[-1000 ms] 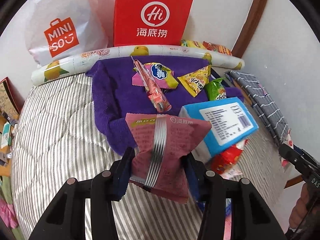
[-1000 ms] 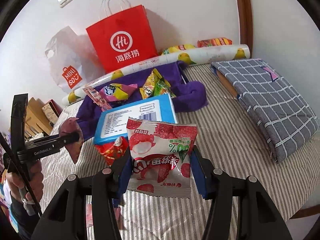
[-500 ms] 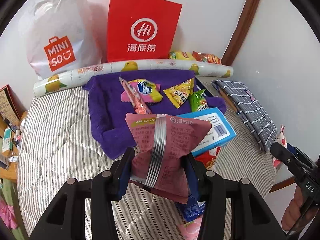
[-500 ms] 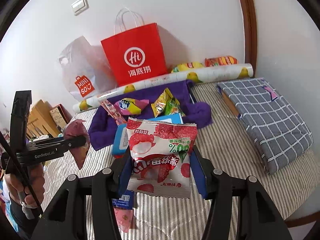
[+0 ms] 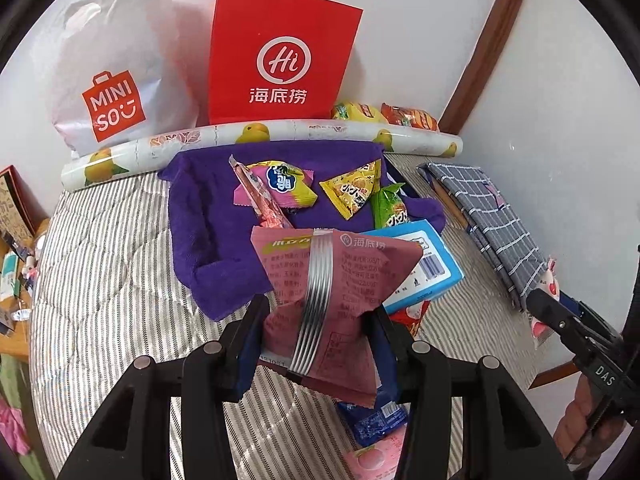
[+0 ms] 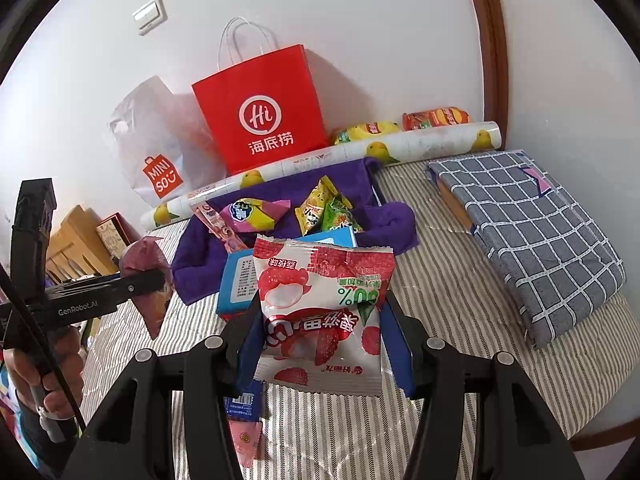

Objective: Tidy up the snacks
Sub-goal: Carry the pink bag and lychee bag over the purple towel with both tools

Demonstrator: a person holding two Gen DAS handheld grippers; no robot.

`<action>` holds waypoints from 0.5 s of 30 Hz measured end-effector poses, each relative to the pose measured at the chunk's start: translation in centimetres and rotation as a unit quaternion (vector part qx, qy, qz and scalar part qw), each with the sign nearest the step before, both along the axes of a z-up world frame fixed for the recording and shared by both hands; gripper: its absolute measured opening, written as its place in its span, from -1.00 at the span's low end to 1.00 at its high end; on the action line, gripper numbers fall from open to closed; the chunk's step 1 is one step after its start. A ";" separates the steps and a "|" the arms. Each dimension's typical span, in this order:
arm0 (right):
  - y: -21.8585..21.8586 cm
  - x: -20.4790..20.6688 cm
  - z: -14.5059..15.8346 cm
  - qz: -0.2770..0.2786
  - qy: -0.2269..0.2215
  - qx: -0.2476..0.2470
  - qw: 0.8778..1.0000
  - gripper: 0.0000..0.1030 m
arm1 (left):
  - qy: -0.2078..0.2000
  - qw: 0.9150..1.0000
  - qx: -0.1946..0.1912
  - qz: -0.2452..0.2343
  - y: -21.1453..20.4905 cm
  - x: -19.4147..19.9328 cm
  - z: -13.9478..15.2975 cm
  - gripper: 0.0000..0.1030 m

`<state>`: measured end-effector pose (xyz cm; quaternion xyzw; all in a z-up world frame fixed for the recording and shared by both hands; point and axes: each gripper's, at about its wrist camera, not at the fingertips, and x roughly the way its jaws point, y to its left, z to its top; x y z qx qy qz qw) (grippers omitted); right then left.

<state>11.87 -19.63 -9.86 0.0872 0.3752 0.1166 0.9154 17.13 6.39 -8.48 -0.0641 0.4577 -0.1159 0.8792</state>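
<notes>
My left gripper (image 5: 318, 330) is shut on a dull pink snack packet (image 5: 352, 264) with a silver seam, held above the striped bed (image 5: 108, 280). In the right wrist view, my right gripper (image 6: 320, 332) is shut on a white and red lychee-strawberry packet (image 6: 320, 304). The left gripper (image 6: 160, 280) also shows at that view's left edge with the pink packet (image 6: 146, 258). On a purple towel (image 5: 200, 216) lie several small snacks: a pink-yellow packet (image 5: 286, 186), a yellow triangle (image 5: 352, 190), a green one (image 5: 390, 208). A blue box (image 5: 428, 268) rests at the towel's near edge.
A red paper bag (image 5: 280, 56) and a white plastic bag (image 5: 108, 72) stand against the wall behind a rolled fruit-print mat (image 5: 280, 136). A grey checked folded cloth (image 6: 528, 232) lies on the right. Blue and pink packets (image 5: 376, 420) lie beneath the left gripper.
Both grippers rose with their packets still clamped; the bed and the towel look farther away, and more of the bags and the wall shows.
</notes>
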 end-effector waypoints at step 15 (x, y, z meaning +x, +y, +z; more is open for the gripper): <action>1.1 3.1 2.4 0.014 -0.028 -0.020 0.999 0.04 | -0.012 1.000 -0.027 0.003 -0.1 3.0 2.5 -0.10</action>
